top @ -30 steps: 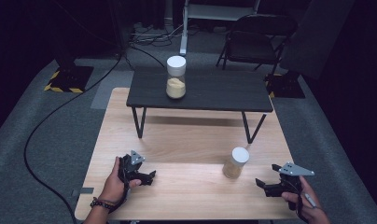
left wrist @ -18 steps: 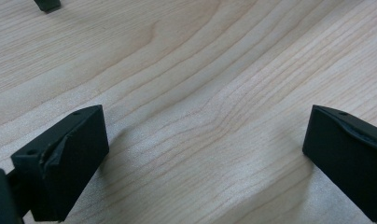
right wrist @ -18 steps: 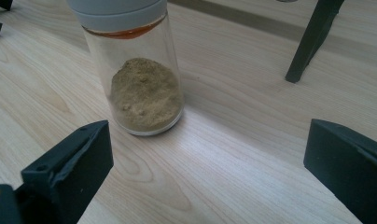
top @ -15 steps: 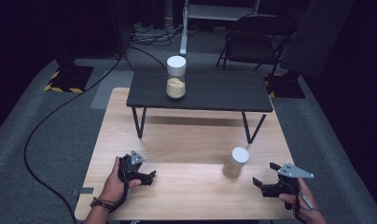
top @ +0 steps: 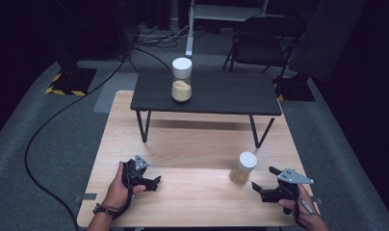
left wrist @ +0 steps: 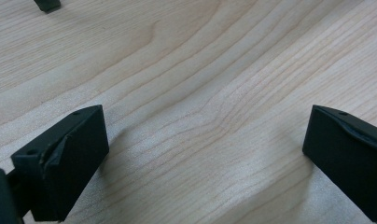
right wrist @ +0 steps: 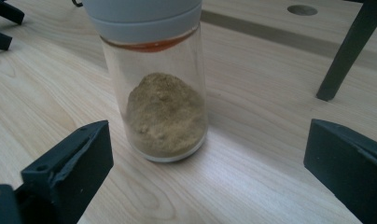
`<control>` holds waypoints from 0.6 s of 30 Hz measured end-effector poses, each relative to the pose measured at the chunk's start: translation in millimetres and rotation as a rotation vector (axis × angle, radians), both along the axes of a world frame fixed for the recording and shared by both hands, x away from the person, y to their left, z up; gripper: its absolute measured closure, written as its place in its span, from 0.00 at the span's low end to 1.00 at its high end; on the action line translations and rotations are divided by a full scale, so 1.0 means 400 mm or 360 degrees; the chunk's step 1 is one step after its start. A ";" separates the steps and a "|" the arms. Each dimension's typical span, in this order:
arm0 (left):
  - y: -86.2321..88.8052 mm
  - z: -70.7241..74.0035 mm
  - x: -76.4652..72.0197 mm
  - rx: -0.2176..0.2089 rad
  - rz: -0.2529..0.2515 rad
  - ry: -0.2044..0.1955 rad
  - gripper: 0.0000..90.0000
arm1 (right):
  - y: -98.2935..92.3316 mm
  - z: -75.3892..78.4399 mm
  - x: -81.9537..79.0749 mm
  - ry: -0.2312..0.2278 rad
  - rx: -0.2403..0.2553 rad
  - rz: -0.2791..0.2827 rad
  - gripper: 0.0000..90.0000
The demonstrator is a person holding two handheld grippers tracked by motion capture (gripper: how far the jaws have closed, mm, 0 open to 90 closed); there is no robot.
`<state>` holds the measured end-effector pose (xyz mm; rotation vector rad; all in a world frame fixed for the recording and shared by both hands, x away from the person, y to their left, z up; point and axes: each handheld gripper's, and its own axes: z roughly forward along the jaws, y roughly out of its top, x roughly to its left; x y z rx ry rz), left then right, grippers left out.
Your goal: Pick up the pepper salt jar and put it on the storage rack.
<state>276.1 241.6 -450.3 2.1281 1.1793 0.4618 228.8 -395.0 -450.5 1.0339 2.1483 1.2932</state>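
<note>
A clear glass jar [top: 243, 168] with a white lid and brown powder stands upright on the wooden table [top: 192, 144], right of centre. Just right of it my right gripper [top: 261, 188] rests open; in the right gripper view the jar [right wrist: 164, 100] stands a little beyond the two black jaws, nothing between them. My left gripper [top: 153, 183] lies open at the table's front left, its jaws over bare wood [left wrist: 205, 116]. A second jar [top: 181, 80] with yellowish powder stands on the small black table [top: 231, 94] at the back.
The black table's thin metal legs [top: 143, 126] [top: 256, 132] stand on the wooden top; one leg [right wrist: 347, 49] is close behind the jar in the right gripper view. A folding chair [top: 260, 41] and cables [top: 62, 110] lie on the grey floor beyond.
My right gripper has crept a little to the left, toward the jar on the wooden table. The left gripper and both jars are where they were.
</note>
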 end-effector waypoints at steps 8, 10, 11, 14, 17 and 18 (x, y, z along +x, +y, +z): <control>0.000 0.000 0.000 0.0000 -0.0001 -0.0002 0.01 | 0.018 0.005 0.022 -0.0027 -0.0002 0.0027 0.01; 0.000 0.000 0.000 0.0001 -0.0002 -0.0002 0.01 | 0.025 0.006 0.026 -0.0033 -0.0003 0.0031 0.01; 0.000 0.000 0.000 0.0002 -0.0002 -0.0001 0.01 | 0.028 0.006 0.028 -0.0037 -0.0004 0.0035 0.01; 0.001 0.000 0.001 0.0001 -0.0006 -0.0001 0.01 | 0.042 0.005 0.034 -0.0044 -0.0022 0.0053 0.01; 0.001 0.000 0.001 0.0000 -0.0005 -0.0001 0.01 | 0.054 0.001 0.043 -0.0043 -0.0016 0.0059 0.01; 0.001 0.000 0.001 0.0000 -0.0005 -0.0001 0.01 | 0.058 0.001 0.046 -0.0037 -0.0017 0.0061 0.01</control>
